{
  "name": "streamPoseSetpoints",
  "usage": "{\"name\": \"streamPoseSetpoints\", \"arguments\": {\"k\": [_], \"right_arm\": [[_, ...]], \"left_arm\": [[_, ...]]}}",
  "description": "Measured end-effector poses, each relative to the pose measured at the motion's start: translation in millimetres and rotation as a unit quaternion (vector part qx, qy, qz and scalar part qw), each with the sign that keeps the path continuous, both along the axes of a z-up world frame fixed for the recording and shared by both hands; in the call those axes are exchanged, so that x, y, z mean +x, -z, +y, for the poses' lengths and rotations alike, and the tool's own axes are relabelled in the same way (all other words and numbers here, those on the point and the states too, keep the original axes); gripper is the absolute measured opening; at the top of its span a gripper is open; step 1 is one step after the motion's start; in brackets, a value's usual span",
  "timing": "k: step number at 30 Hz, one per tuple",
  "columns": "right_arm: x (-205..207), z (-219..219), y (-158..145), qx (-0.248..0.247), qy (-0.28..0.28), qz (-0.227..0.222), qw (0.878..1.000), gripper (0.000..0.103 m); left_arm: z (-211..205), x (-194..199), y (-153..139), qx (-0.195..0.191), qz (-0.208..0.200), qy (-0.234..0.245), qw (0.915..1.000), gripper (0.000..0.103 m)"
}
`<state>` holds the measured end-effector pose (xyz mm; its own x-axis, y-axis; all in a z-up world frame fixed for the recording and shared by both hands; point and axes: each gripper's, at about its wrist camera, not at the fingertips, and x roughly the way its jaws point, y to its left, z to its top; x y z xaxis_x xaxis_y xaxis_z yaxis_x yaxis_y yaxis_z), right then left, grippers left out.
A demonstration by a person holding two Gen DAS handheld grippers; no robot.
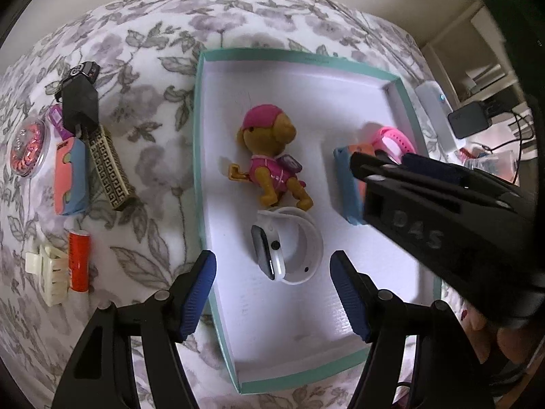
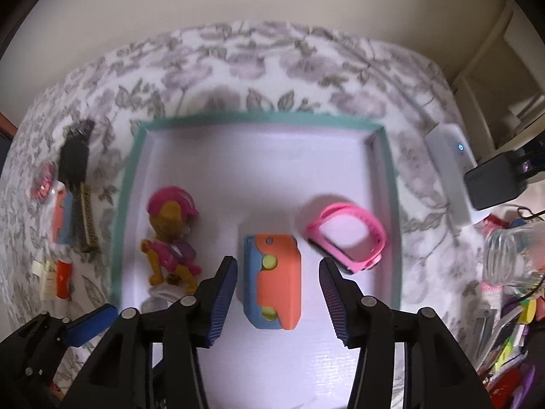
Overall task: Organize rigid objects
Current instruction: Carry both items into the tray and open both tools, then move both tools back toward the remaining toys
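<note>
A teal-rimmed white box [image 1: 201, 136] lies on a floral bedspread. Inside it are a toy dog in a pink cap [image 1: 269, 163], a white smartwatch [image 1: 289, 248], an orange and blue case [image 2: 274, 279] and a pink watch [image 2: 347, 238]. My left gripper [image 1: 272, 262] hangs open over the white smartwatch, with a gap beside each blue pad. The right gripper [image 2: 277, 266] stands open above the orange and blue case, its pads clear of both sides. In the left wrist view the right gripper [image 1: 368, 167] covers part of that case.
Left of the box on the bedspread lie a black charger [image 1: 80, 102], a patterned gold box [image 1: 109, 170], a second orange and blue case [image 1: 69, 177], a red tube [image 1: 78, 260], a cream hair clip [image 1: 51, 272] and a round clear pot [image 1: 27, 150]. A white power bank [image 2: 449, 177] and clutter sit to the right.
</note>
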<state>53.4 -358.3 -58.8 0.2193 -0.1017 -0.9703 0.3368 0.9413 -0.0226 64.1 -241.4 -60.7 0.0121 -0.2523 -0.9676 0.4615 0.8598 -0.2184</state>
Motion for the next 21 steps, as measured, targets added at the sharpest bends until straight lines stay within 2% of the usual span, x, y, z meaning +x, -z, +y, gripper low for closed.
{"name": "streamPoseSetpoints", "arguments": {"k": [6, 12, 13, 16, 19, 21], "right_arm": [[-4.0, 3.2, -28.5, -0.015, -0.001, -0.034, 0.999, 0.055], [-0.2, 4.0, -40.7, -0.027, 0.000, -0.046, 0.999, 0.055], [1.2, 5.8, -42.0, -0.028, -0.002, -0.047, 0.999, 0.055], [4.0, 11.8, -41.4, -0.029, -0.010, -0.047, 0.998, 0.055], [9.5, 21.8, -40.2, -0.030, -0.020, -0.044, 0.998, 0.056], [13.6, 30.9, -39.8, -0.032, -0.031, -0.044, 0.998, 0.068]], "left_arm": [[19.7, 6.7, -17.7, -0.019, -0.002, -0.021, 0.9996, 0.071], [55.7, 30.4, -27.9, -0.020, -0.012, -0.075, 0.9969, 0.071], [60.3, 33.1, -29.4, -0.019, -0.015, -0.085, 0.9961, 0.073], [84.8, 45.8, -34.3, -0.023, -0.025, -0.123, 0.9918, 0.090], [103.1, 59.1, -36.0, -0.028, -0.033, -0.161, 0.9859, 0.090], [124.9, 66.2, -37.9, -0.032, -0.037, -0.194, 0.9797, 0.090]]}}
